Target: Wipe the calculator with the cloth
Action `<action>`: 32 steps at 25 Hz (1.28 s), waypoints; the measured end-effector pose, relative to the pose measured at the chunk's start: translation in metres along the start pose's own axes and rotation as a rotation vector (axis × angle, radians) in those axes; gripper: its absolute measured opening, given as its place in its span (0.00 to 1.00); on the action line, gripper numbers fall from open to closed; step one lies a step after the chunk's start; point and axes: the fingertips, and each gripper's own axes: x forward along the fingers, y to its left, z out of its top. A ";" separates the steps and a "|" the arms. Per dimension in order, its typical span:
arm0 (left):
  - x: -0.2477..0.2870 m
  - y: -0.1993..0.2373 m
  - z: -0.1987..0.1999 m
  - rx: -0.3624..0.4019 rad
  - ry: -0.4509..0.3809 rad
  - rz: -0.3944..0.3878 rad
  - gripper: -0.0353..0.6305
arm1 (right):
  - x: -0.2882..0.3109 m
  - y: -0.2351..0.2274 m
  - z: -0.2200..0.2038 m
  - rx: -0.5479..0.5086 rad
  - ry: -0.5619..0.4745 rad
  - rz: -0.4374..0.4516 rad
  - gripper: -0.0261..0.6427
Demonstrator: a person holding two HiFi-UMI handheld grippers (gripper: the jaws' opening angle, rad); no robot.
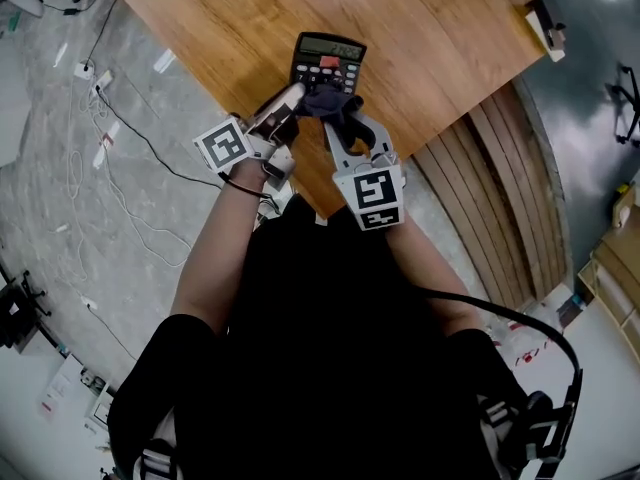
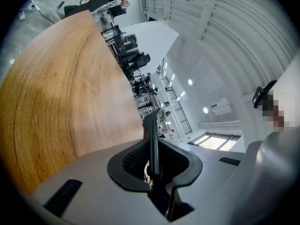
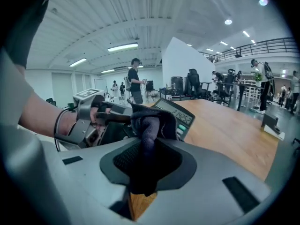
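Observation:
A black calculator with a lit display is over the near corner of the wooden table. My left gripper is shut on its left edge; in the left gripper view the calculator stands edge-on as a thin dark slab between the jaws of the left gripper. My right gripper is shut on a dark cloth, which lies against the calculator's near end. In the right gripper view the bunched cloth hangs from the right gripper in front of the tilted calculator and the left gripper.
The table's near edge runs right below both grippers. Stacked curved wooden slats lie on the floor at the right, cables at the left. A small white object sits at the table's far right corner. People stand far off.

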 end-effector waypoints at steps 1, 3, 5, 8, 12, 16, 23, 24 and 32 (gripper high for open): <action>0.001 -0.003 -0.002 0.011 0.009 -0.013 0.16 | -0.001 -0.010 -0.001 0.014 0.005 -0.028 0.16; 0.002 -0.006 -0.005 0.032 0.027 -0.030 0.16 | 0.000 -0.029 0.000 0.032 0.010 -0.087 0.16; 0.002 -0.006 -0.011 0.059 0.051 -0.039 0.16 | 0.003 -0.048 0.003 0.040 0.009 -0.144 0.16; 0.000 -0.008 -0.023 0.094 0.087 -0.034 0.16 | 0.002 -0.071 0.010 0.051 -0.004 -0.204 0.16; -0.002 -0.012 -0.040 0.093 0.120 -0.026 0.16 | 0.003 -0.070 0.028 0.055 -0.055 -0.175 0.16; -0.006 -0.009 -0.048 0.073 0.119 -0.011 0.16 | 0.013 -0.037 0.038 0.014 -0.073 -0.082 0.16; -0.010 -0.004 -0.022 0.074 0.032 0.011 0.16 | 0.010 0.016 0.025 -0.009 -0.056 0.051 0.16; -0.010 -0.004 -0.017 0.066 0.014 0.009 0.16 | 0.008 0.021 0.021 -0.013 -0.050 0.068 0.16; -0.009 -0.014 0.009 0.034 -0.052 -0.029 0.16 | -0.008 0.021 -0.022 -0.006 -0.004 0.074 0.16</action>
